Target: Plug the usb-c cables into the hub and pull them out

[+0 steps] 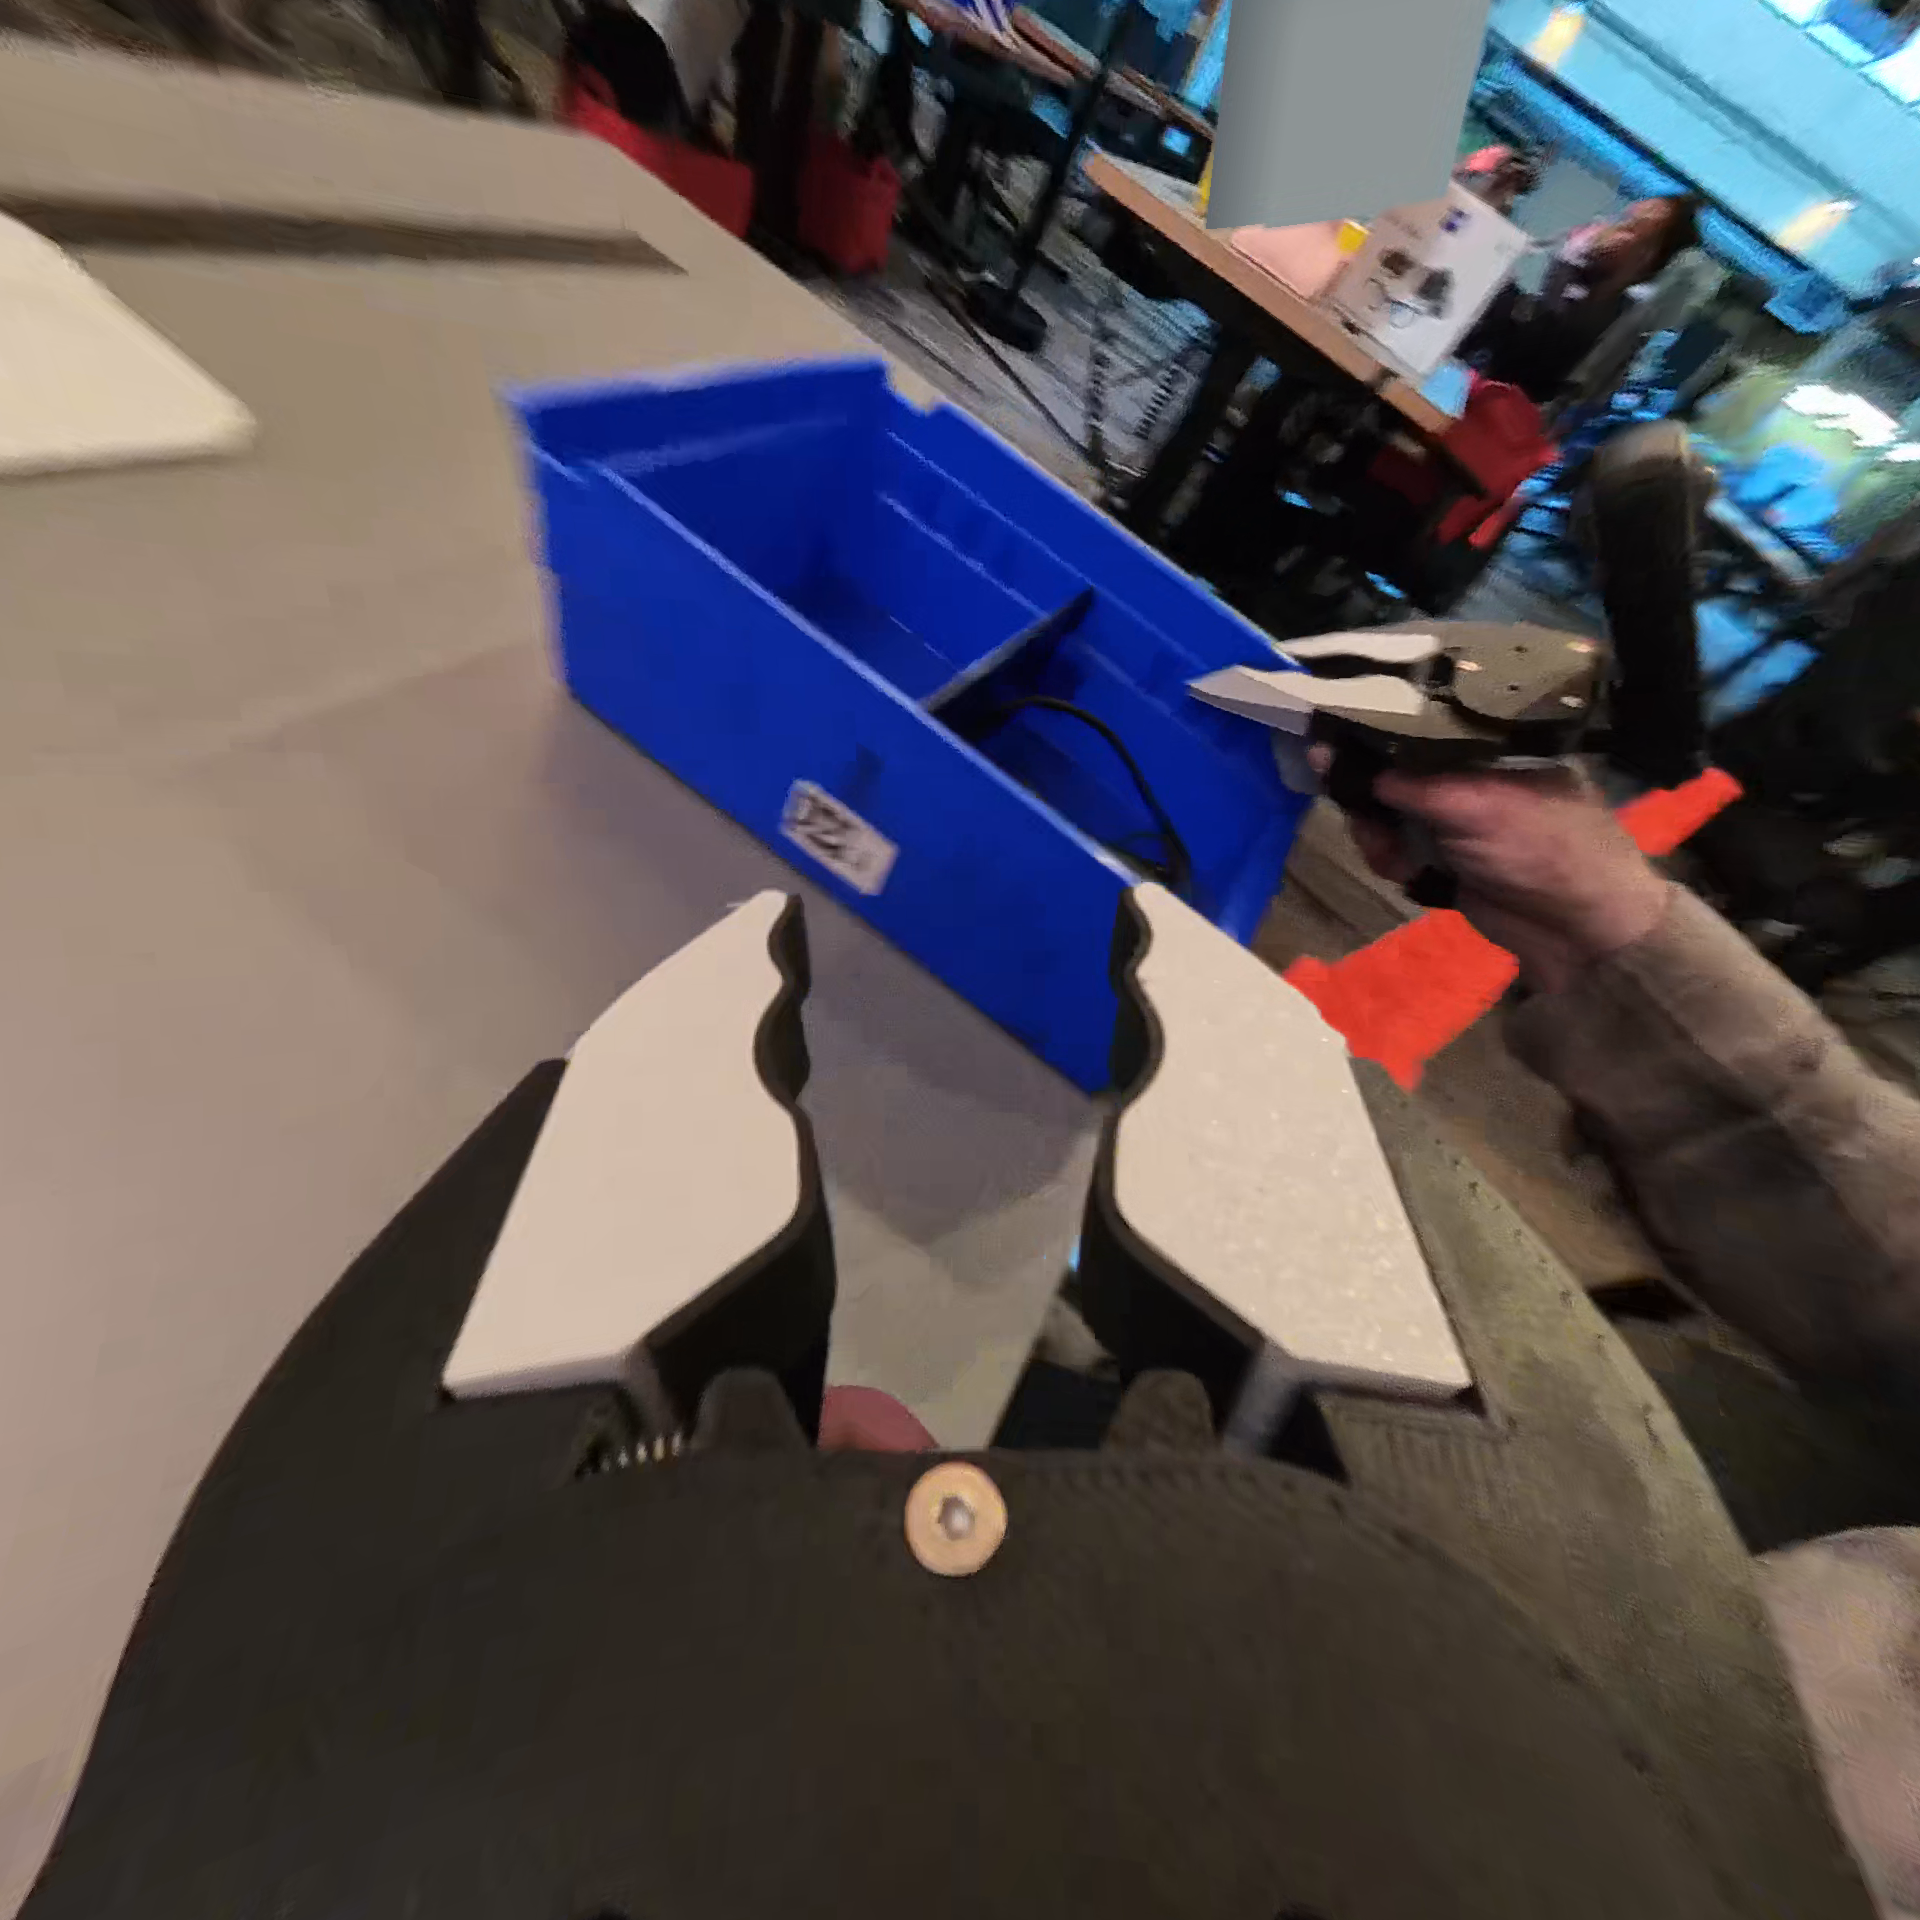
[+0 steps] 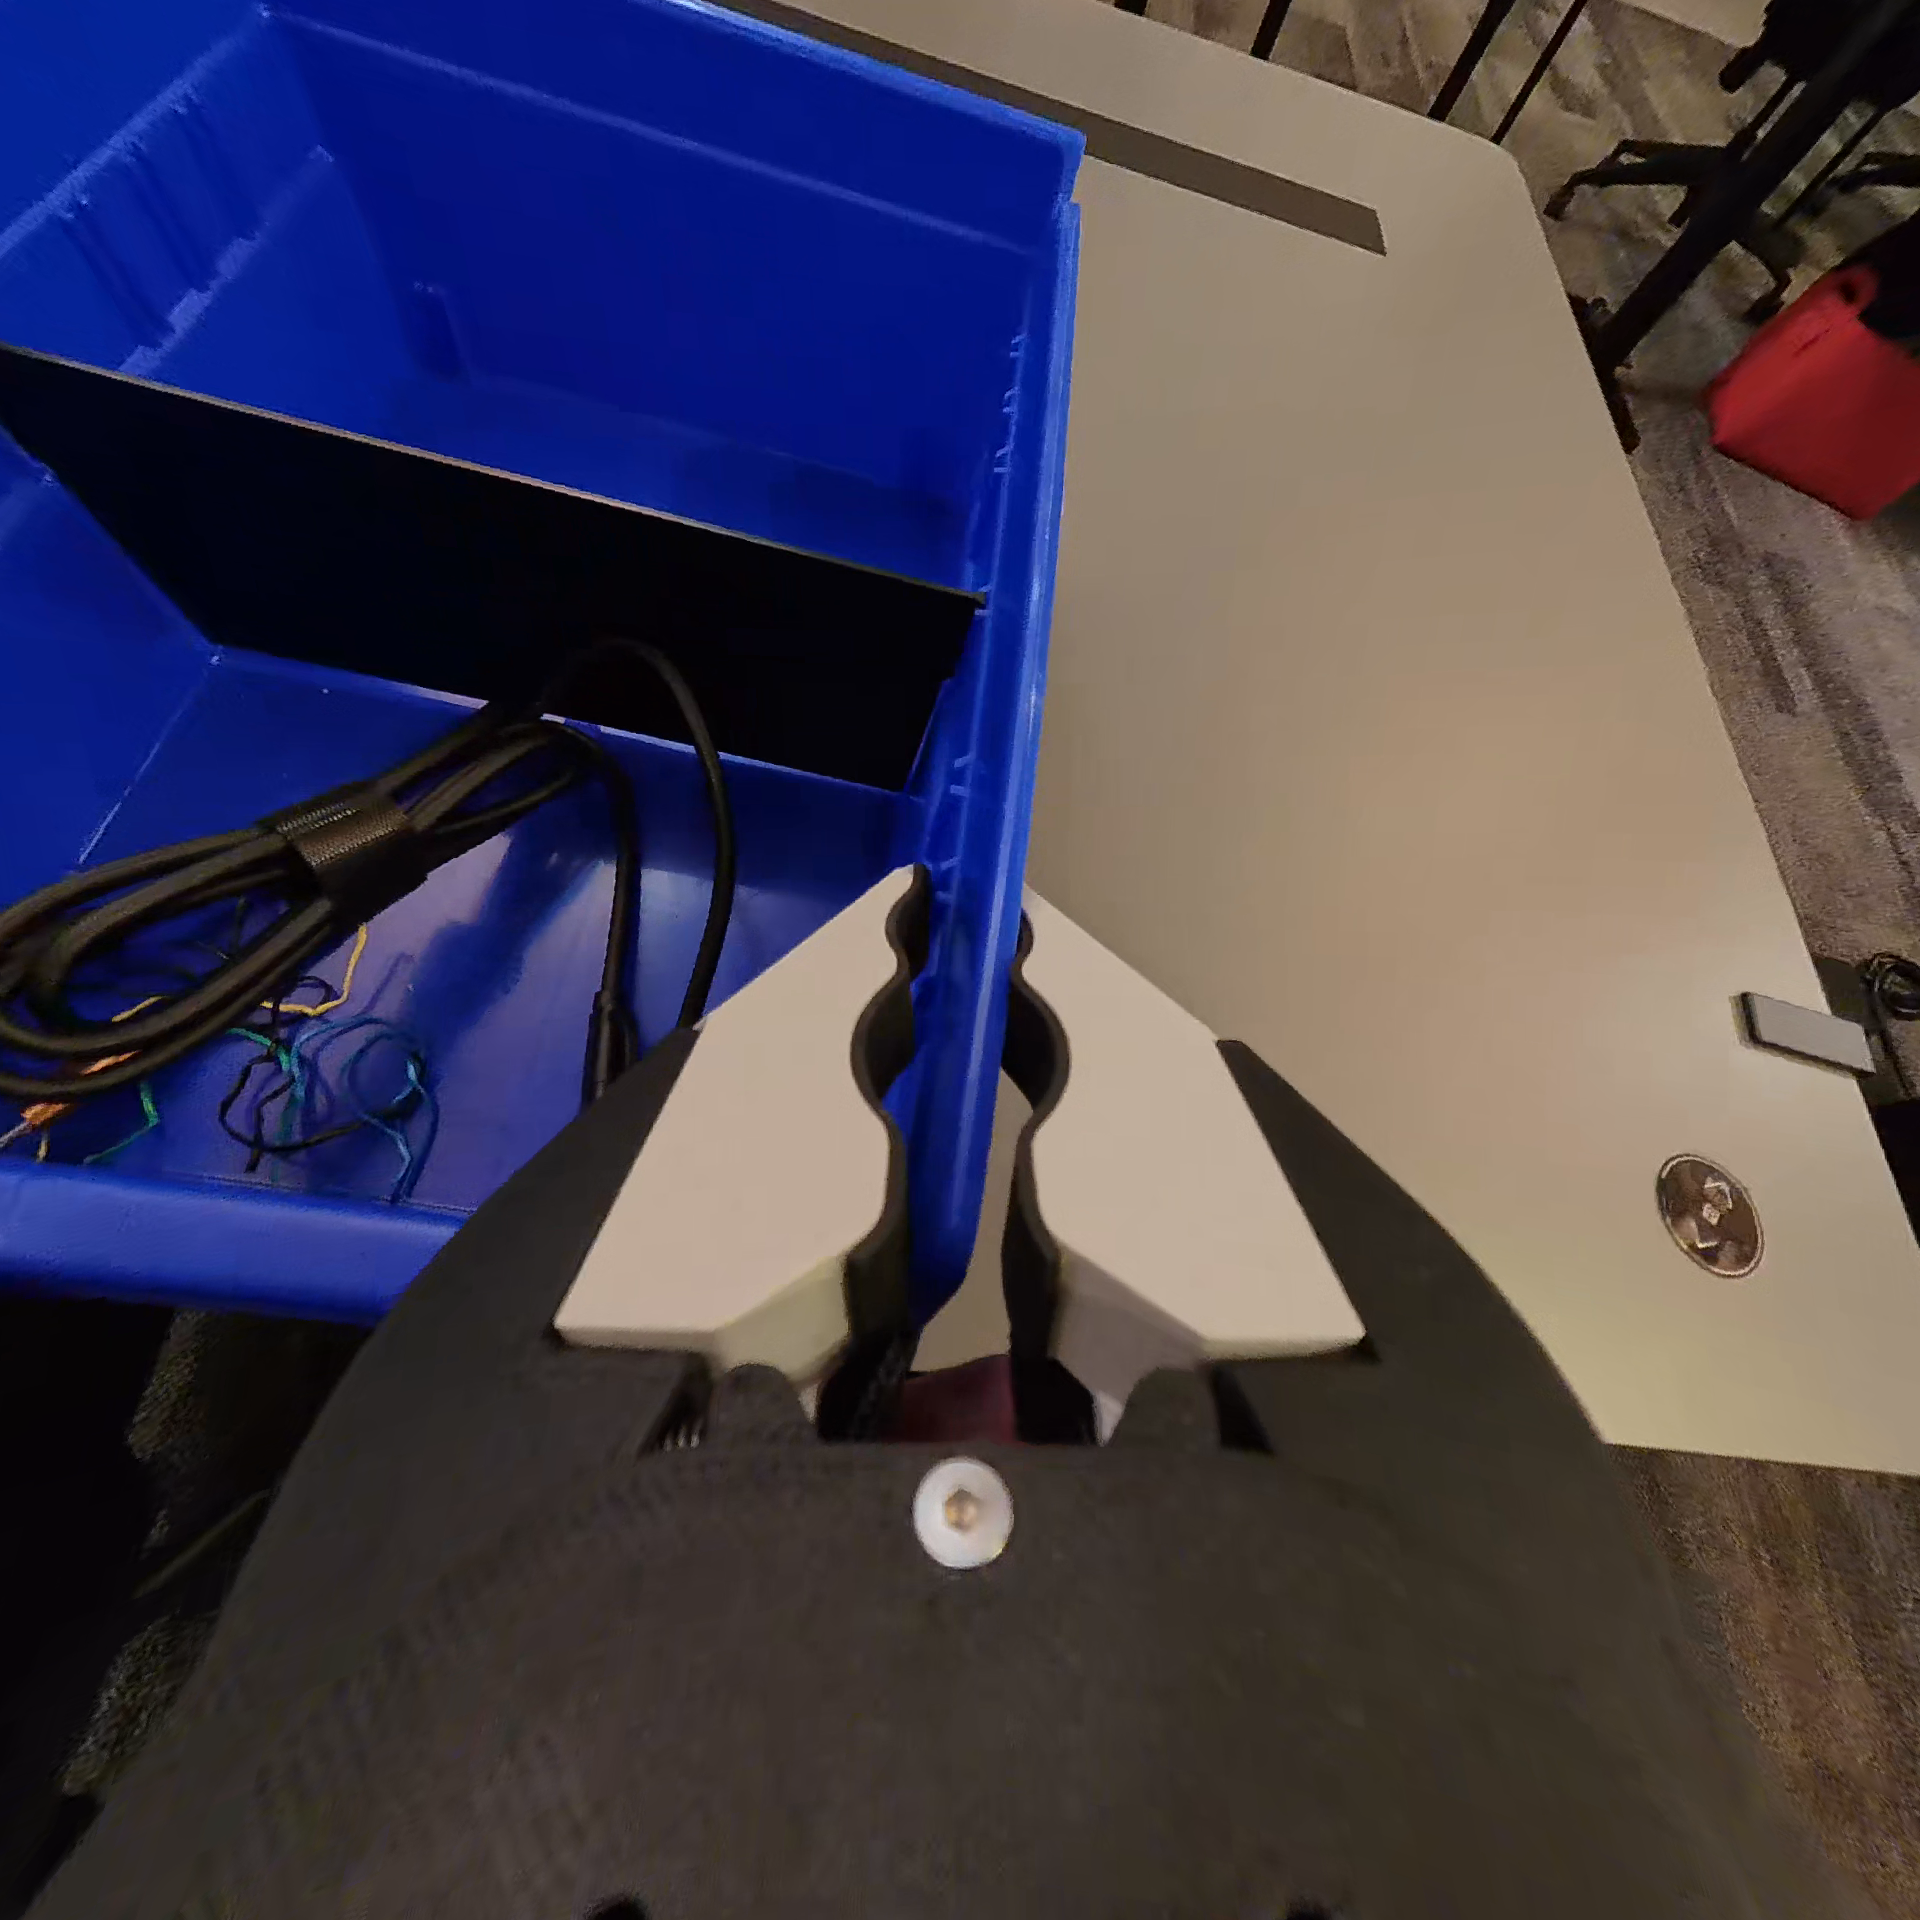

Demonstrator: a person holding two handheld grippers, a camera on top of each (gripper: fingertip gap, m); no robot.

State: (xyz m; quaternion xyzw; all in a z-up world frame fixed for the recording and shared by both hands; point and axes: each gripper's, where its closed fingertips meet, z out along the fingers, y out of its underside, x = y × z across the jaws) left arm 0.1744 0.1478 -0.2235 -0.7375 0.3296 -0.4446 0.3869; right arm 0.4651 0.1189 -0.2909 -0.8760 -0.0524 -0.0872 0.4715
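USB-C cables, bundled black under one strap, lie with a few loose coloured threads in the near compartment of the one blue bin, this side of its single black divider. My right gripper straddles the bin's side wall, fingers nearly together around it. My left gripper hangs spread wide over the grey table, holding nothing.

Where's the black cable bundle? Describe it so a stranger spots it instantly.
Find the blue bin on the grey table, split by a black divider. In the compartment nearer the camera lies the black cable bundle, thick and strapped together, unlike the thin coloured threads beside it.
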